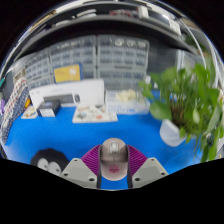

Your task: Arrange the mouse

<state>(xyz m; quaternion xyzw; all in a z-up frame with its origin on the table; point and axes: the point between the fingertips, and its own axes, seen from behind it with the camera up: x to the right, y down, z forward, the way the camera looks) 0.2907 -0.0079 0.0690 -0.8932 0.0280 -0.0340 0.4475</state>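
A grey computer mouse (113,153) with a scroll wheel sits between my gripper's (113,166) two fingers, above the blue table (140,133). Both purple pads (93,160) press against its sides, so the gripper is shut on the mouse. The mouse's rear end is hidden by the fingers.
A white box-shaped device (68,96) stands at the back left, with a flat patterned item (95,114) beside it. A potted green plant (183,105) in a white pot stands at the right. A black object (47,160) lies left of the fingers. Shelving units (110,60) line the back wall.
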